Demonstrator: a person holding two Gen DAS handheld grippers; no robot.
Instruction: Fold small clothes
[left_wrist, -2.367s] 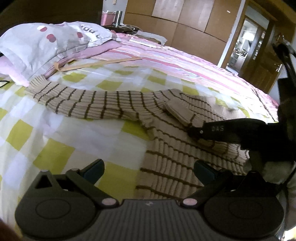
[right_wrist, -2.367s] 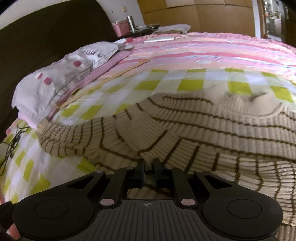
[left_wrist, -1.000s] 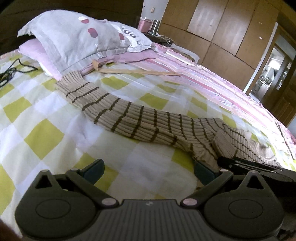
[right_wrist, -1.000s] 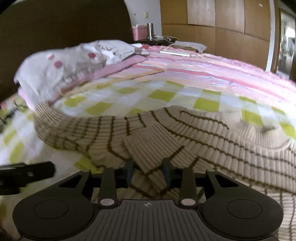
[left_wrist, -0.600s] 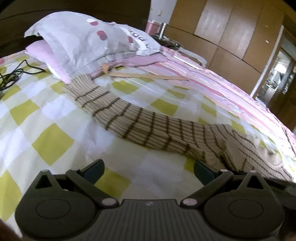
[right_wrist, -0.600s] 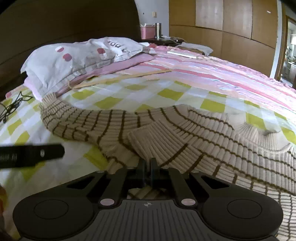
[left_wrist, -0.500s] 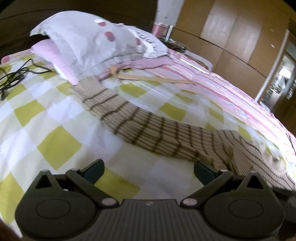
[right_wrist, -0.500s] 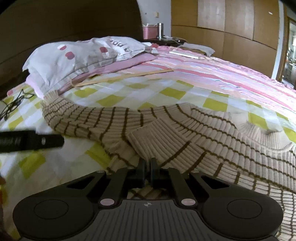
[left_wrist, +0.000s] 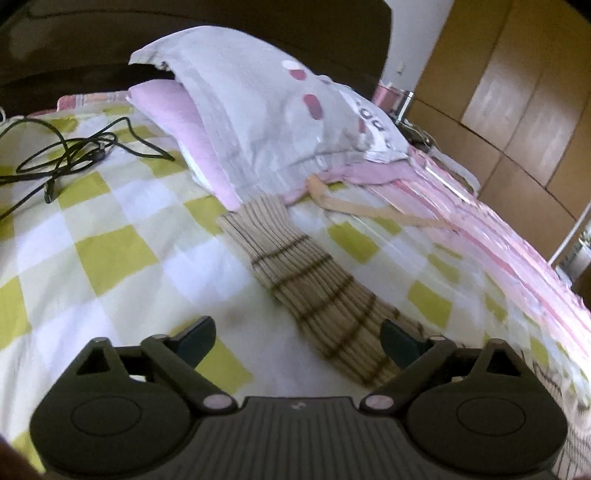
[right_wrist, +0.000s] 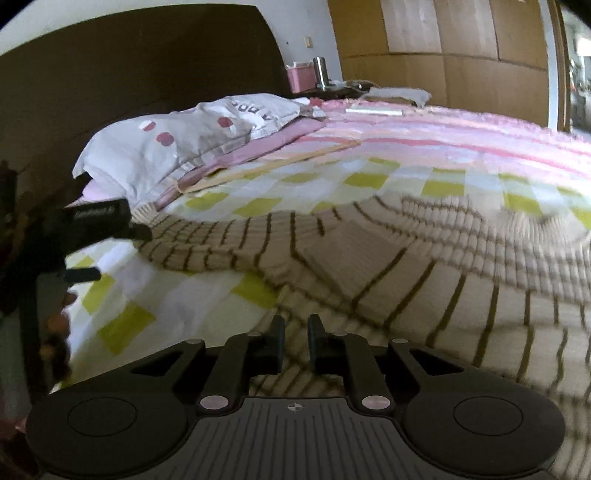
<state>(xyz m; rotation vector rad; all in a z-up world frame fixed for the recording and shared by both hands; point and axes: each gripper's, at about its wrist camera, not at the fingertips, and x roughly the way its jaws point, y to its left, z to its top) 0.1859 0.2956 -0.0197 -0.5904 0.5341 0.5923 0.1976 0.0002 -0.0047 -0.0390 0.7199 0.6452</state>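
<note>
A beige ribbed sweater with thin brown stripes (right_wrist: 424, 266) lies spread on the checked bedsheet (right_wrist: 122, 328). Its long sleeve (left_wrist: 317, 291) stretches toward the pillows, cuff near them. My left gripper (left_wrist: 297, 338) is open and empty, low over the sheet with the sleeve running between its fingers. It also shows at the left of the right wrist view (right_wrist: 118, 236), beside the sleeve's cuff end. My right gripper (right_wrist: 295, 332) has its jaws a narrow gap apart over the sweater's body, with no fabric pinched between them.
Two pillows (left_wrist: 266, 99) lie at the head of the bed, against a dark headboard (right_wrist: 140, 66). A black cable (left_wrist: 66, 155) is coiled on the sheet at the left. A pink striped blanket (right_wrist: 461, 136) covers the far side. Wooden wardrobes (right_wrist: 443, 48) stand behind.
My left gripper has moved along the sleeve toward its cuff and the pillows. My right gripper, shut on the sweater half a second ago, has opened a narrow gap and let the fabric go.
</note>
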